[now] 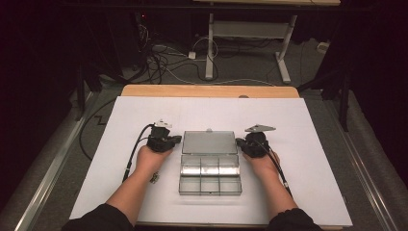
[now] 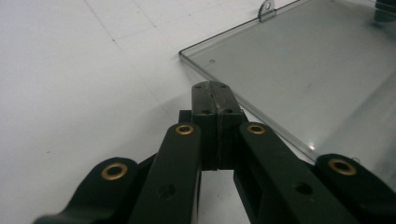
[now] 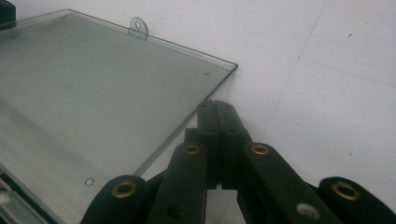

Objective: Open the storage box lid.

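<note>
Beside open lid (image 1: 210, 142) | left gripper (image 1: 176, 139) jaws closed, empty | right gripper (image 1: 239, 141) same

Clear compartment box (image 1: 210, 174) lies open, lid (image 1: 209, 142) flat on table.

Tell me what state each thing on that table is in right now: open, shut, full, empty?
Compartment box: open, flat on the table; its six compartments look empty.
Lid: swung back, lying flat on the white sheet beyond the compartments.
Lid tab: sticking up at the far edge.
Left gripper: shut on nothing, beside the lid's left edge.
Right gripper: shut on nothing, beside the lid's right edge.
</note>
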`<state>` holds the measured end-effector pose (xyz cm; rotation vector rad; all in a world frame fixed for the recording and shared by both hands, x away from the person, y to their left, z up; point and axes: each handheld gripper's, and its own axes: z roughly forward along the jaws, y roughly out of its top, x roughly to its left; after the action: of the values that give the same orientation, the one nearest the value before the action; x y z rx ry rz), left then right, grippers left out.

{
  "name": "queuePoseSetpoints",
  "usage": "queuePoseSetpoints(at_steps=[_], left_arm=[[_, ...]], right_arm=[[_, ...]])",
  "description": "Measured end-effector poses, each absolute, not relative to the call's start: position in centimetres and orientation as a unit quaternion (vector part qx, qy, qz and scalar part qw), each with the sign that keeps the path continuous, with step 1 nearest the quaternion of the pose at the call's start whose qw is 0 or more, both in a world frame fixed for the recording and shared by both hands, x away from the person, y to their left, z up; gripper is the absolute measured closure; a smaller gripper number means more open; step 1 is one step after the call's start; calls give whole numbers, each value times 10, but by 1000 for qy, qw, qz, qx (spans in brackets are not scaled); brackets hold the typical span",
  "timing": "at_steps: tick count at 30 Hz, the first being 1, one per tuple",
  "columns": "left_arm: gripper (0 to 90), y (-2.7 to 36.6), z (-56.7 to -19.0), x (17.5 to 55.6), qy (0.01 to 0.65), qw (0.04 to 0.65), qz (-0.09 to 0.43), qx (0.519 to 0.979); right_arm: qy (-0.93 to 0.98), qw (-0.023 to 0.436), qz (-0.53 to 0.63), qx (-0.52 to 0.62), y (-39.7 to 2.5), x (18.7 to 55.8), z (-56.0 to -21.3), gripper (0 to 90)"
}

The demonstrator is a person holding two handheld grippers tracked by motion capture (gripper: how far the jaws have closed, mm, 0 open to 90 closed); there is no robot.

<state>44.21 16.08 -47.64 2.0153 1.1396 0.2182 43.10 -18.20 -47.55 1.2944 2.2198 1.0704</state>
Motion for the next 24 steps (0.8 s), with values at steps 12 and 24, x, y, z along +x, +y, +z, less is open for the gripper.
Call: queuePoseSetpoints(at_steps=[12,24], left_arm=[[874,174,-459,419,425,418,105,796],[873,200,-457,373,405,425,123,801]], right_arm=[[778,193,403,442,-194,410,-460,900],[772,209,429,419,-216,357,-455,900]])
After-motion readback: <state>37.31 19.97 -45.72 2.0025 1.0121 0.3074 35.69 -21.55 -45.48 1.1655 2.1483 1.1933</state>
